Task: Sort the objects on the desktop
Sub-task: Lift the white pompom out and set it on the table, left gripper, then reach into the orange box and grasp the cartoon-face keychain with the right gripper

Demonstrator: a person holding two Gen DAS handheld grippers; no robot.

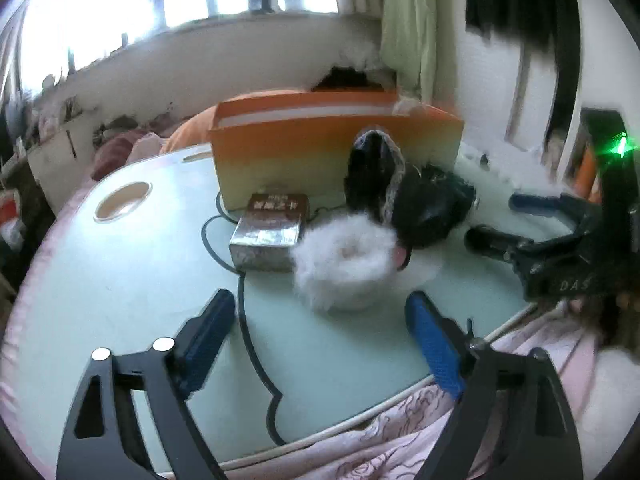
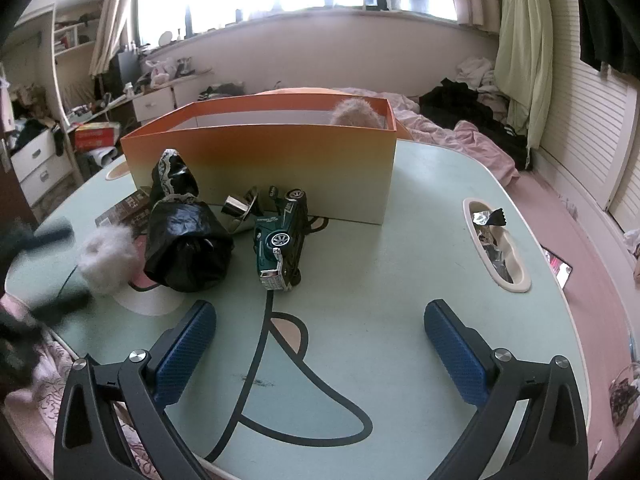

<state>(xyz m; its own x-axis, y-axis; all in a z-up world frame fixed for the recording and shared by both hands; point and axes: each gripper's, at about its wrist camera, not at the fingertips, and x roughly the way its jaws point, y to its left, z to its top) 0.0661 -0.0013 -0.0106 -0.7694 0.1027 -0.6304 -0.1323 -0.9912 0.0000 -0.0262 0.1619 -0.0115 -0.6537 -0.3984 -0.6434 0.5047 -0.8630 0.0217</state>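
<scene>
An orange box (image 2: 260, 160) stands on the pale green table (image 2: 420, 248), with a fluffy beige thing (image 2: 354, 114) inside. In front of it lie a black glossy bag with lace trim (image 2: 186, 240), a white fluffy ring (image 2: 106, 258), a green toy car (image 2: 280, 240) on its side, a shiny metal piece (image 2: 240, 206) and a brown card box (image 1: 270, 232). My left gripper (image 1: 320, 320) is open, just short of the white fluffy ring (image 1: 346, 268). My right gripper (image 2: 320, 336) is open and empty, short of the car; it also shows in the left wrist view (image 1: 496, 218).
A slot (image 2: 496, 244) in the table's right side holds foil wrappers. A round cup hole (image 1: 122, 200) is at the table's left. Pink bedding (image 1: 420, 432) lies under the near edge. A phone (image 2: 558, 266) lies right of the table.
</scene>
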